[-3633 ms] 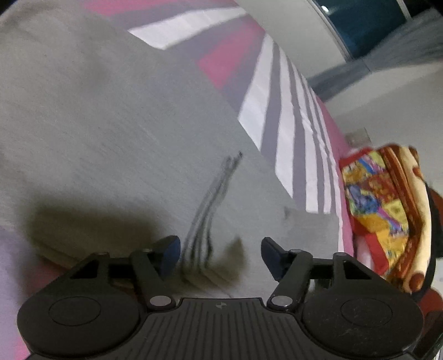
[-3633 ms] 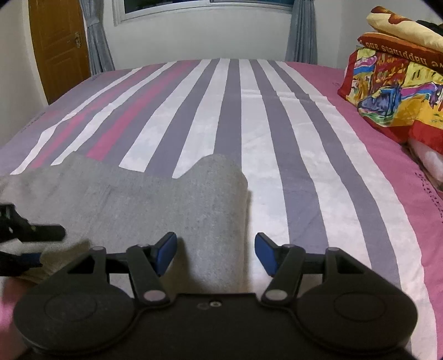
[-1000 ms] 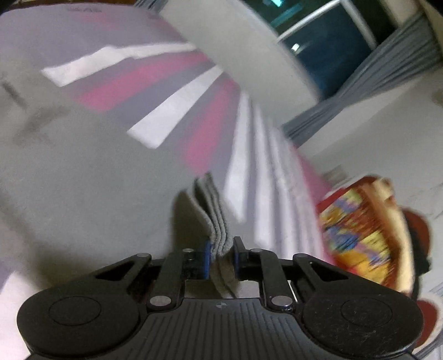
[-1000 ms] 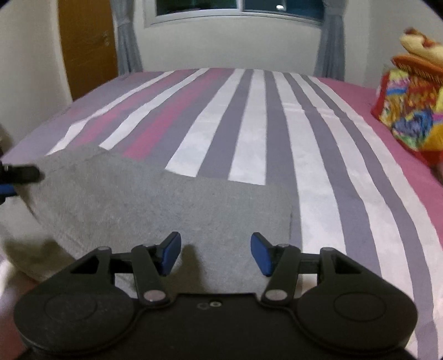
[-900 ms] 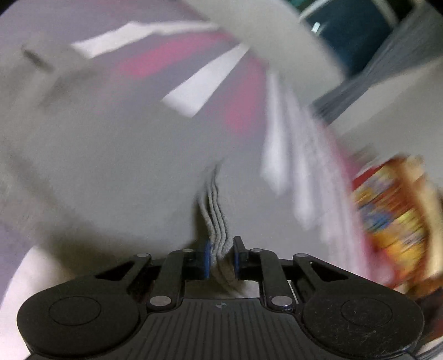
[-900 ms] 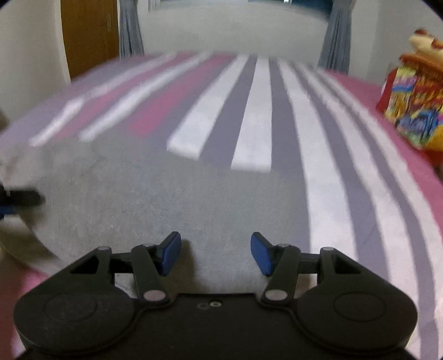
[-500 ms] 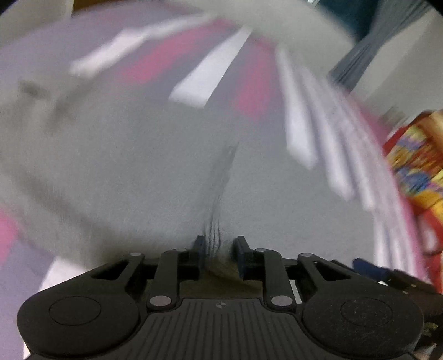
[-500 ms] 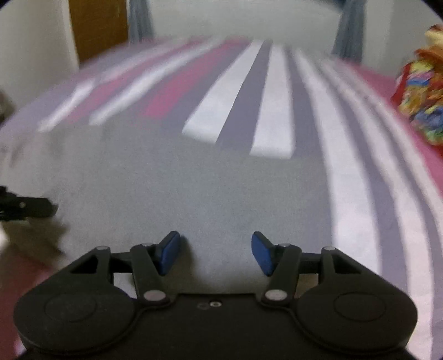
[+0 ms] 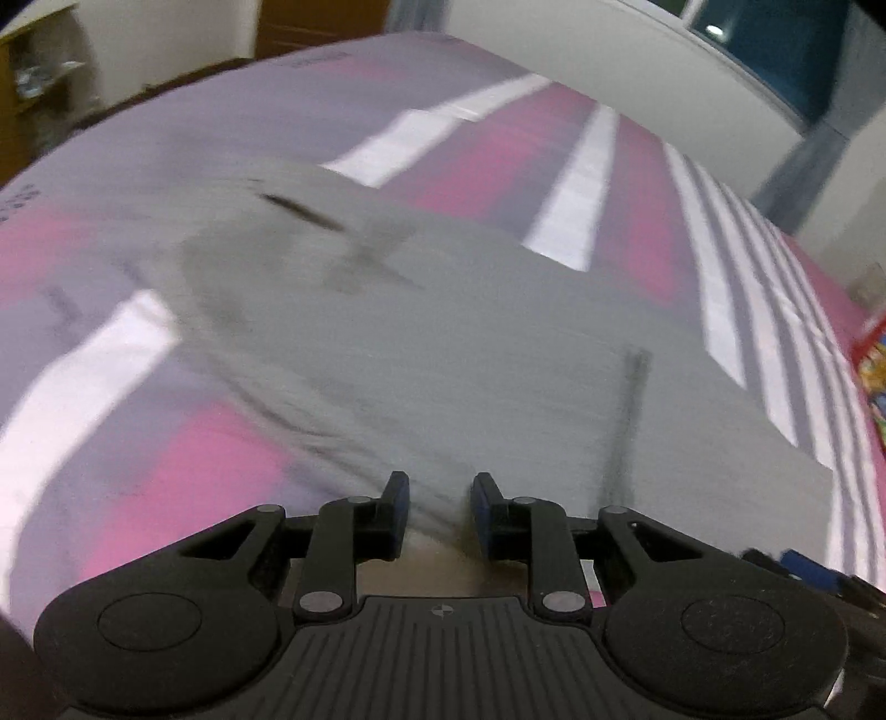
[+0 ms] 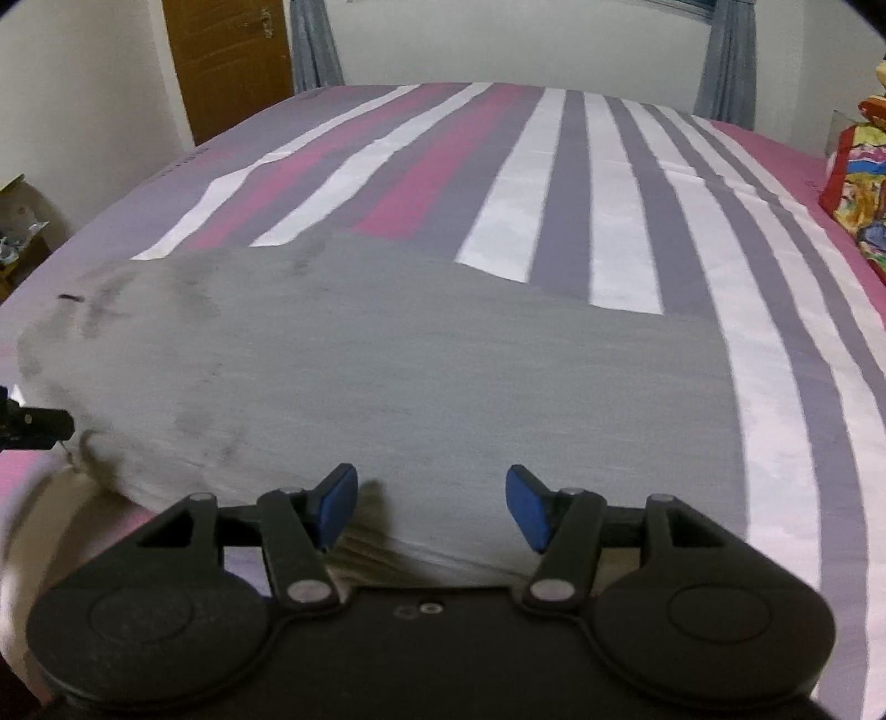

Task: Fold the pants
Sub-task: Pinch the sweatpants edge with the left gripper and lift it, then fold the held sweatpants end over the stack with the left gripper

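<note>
Grey pants (image 10: 421, 365) lie folded flat across the near part of a striped bed (image 10: 559, 166); they also fill the left wrist view (image 9: 476, 354). My left gripper (image 9: 438, 512) sits at the pants' near edge with its jaws a narrow gap apart, and the grey cloth edge lies between and under them without being pinched. Its tip shows at the left edge of the right wrist view (image 10: 39, 429). My right gripper (image 10: 431, 507) is wide open and empty, low over the stacked near edge of the pants.
A wooden door (image 10: 230, 55) and grey curtains (image 10: 313, 44) stand beyond the bed. Colourful folded bedding (image 10: 861, 188) is piled at the right side of the bed. The bed's near edge lies just under both grippers.
My left gripper carried the pinched grey edge across, laid it down and parted its jaws, letting the cloth go. The pants now lie flatter and wider. My right gripper stayed open.
</note>
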A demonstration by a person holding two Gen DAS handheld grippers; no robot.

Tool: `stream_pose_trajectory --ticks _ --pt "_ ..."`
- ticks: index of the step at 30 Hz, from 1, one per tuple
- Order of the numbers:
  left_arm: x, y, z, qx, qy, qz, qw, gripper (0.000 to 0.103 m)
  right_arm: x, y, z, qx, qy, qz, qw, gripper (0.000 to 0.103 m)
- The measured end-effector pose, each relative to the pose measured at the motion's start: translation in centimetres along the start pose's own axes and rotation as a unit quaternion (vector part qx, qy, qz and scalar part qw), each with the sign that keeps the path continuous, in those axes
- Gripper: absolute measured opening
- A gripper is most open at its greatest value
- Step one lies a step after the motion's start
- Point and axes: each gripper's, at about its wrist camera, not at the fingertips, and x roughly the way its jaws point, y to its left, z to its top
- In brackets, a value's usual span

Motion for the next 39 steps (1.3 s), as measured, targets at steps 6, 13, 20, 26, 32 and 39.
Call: stream_pose_trajectory --ticks 6,13,20,26,32,39 --pt "-0.9 4.6 0.4 -0.026 -0.028 0.023 0.9990 0.058 0.1 2.6 0.8 0.003 0.004 0.008 1.000 0.062" --pt "0.0 8.1 0.9 -0.063 -0.024 0.017 0.9976 0.058 1.1 4.0 1.2 0.015 0.002 -0.016 1.000 0.065" --pt "1.6 10.5 1.4 -0.089 -0.008 0.009 0.9959 0.058 3.2 4.7 0.3 0.007 0.031 -0.045 0.998 0.069" --pt "3.0 14.1 1.3 -0.181 0.005 -0.078 0.9804 0.058 3.4 5.0 -0.1 0.013 0.022 -0.055 0.998 0.071" --pt "4.8 16.9 1.0 -0.266 0.011 -0.136 0.9542 0.058 3.1 5.0 -0.7 0.017 0.012 -0.056 0.998 0.071" --pt "7.9 16.1 1.6 -0.278 -0.003 -0.166 0.9462 0.058 3.0 4.9 -0.8 0.020 0.010 -0.053 0.998 0.072"
